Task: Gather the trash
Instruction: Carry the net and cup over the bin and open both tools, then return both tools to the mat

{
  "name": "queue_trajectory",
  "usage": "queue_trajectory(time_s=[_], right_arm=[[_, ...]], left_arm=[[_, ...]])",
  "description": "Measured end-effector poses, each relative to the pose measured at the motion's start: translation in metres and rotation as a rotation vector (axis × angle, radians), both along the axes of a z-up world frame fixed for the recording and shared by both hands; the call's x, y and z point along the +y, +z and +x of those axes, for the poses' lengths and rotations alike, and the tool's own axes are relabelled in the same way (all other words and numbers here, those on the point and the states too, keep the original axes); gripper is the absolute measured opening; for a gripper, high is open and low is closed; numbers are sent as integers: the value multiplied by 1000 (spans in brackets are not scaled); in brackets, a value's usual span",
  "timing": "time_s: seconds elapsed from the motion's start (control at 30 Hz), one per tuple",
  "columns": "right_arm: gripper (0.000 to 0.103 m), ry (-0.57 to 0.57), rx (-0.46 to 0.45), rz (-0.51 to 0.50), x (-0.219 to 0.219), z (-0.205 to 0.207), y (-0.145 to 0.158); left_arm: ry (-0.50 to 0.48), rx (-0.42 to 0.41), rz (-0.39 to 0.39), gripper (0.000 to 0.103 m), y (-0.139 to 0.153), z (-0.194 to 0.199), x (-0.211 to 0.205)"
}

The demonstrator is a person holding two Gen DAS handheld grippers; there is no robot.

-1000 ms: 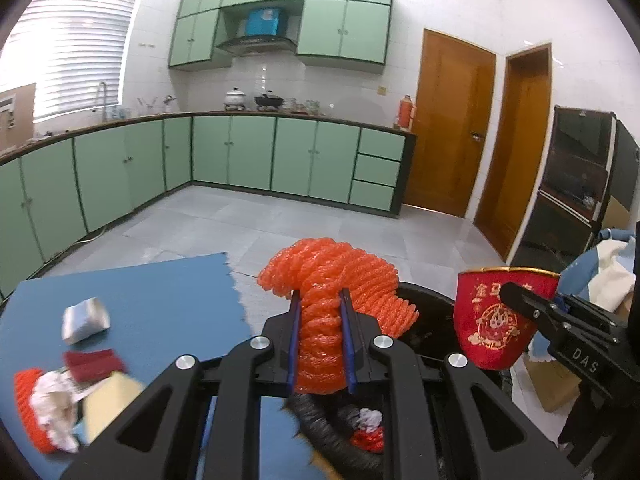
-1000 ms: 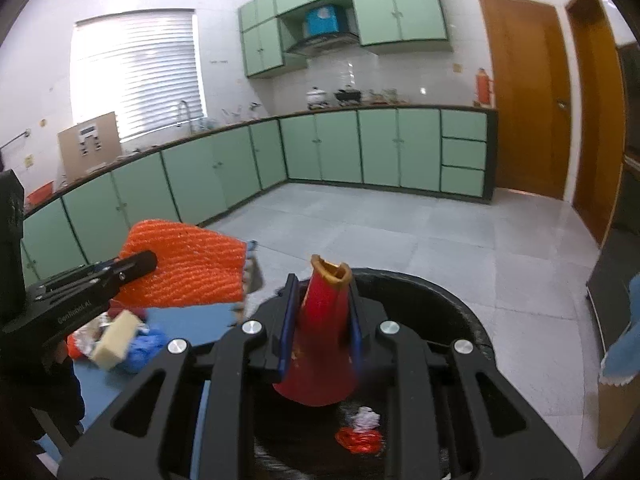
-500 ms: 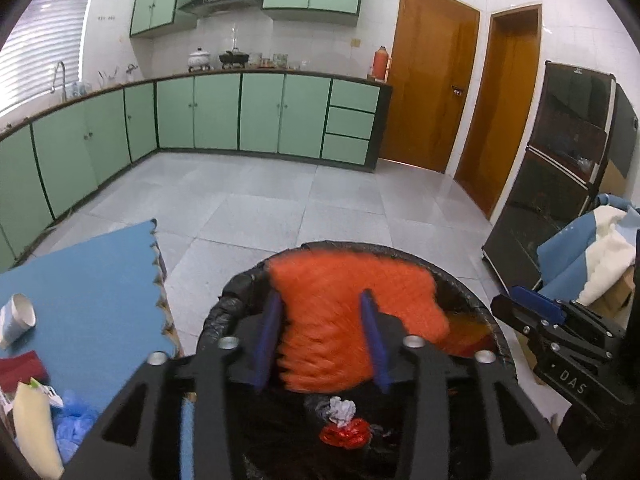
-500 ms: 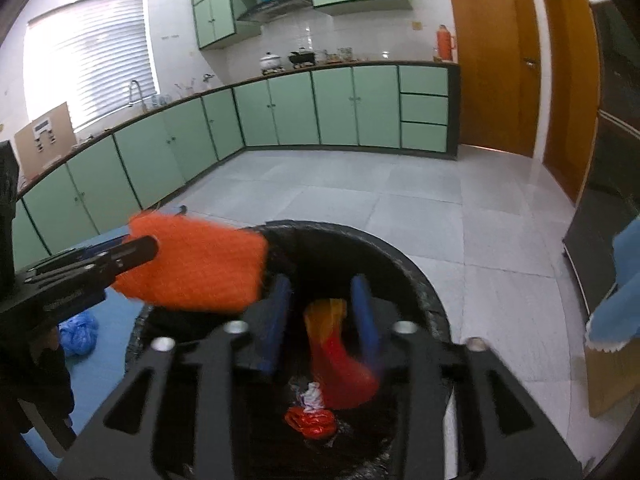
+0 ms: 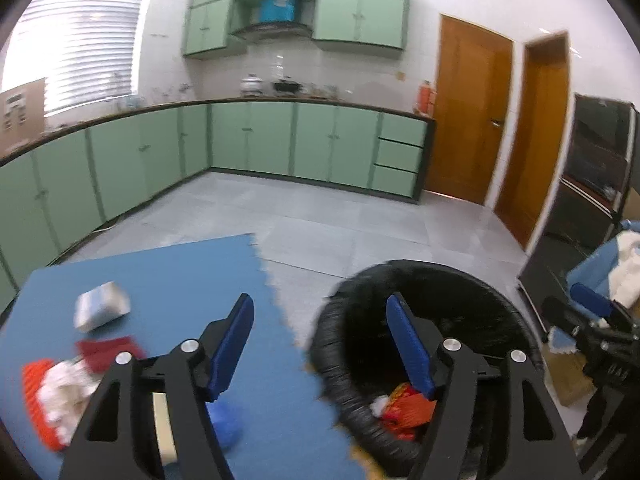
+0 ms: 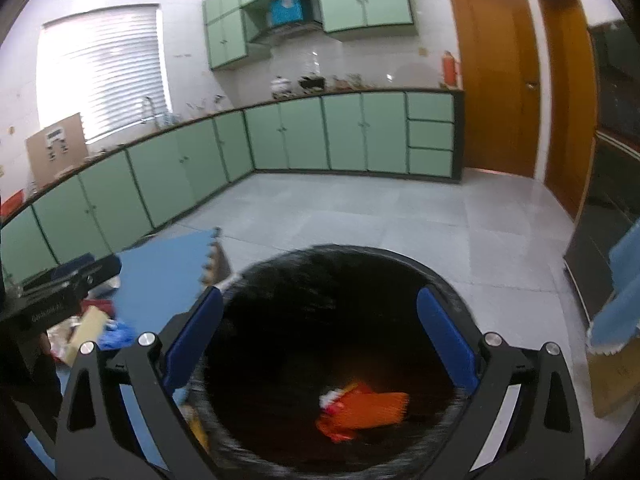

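Left wrist view: left gripper, jaws just sprung wide with nothing between them, straddles the blue mat's edge; black bin at four o'clock holds orange trash.

Right wrist view: right gripper, jaws just opened widest and empty, hangs over the bin, orange trash at six o'clock inside.

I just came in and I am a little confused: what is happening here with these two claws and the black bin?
A person is collecting trash with a handheld claw in each hand. Both the left claw and the right claw have just been opening and now hold nothing. Orange and red trash lies inside the black bin. More trash still waits on the blue mat beside the bin.
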State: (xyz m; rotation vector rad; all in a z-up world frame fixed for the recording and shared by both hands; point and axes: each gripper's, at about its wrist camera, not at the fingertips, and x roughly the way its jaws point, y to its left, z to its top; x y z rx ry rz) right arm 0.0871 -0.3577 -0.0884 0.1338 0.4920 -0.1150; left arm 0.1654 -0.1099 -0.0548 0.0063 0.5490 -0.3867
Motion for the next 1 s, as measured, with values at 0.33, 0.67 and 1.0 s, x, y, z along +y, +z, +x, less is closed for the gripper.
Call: queue_trajectory(time_s=[0.33,0.67,1.0], right_arm=[[98,215,-6,10,124,30,-2],[97,368,37,-21,225,50,-22],[72,424,137,-43,267,68,-61]], left_arm=[[262,-31,88,68,-11,-33,132],[390,1,112,68,-36,-46,206],[424,36,110,68,-58,-48,233]])
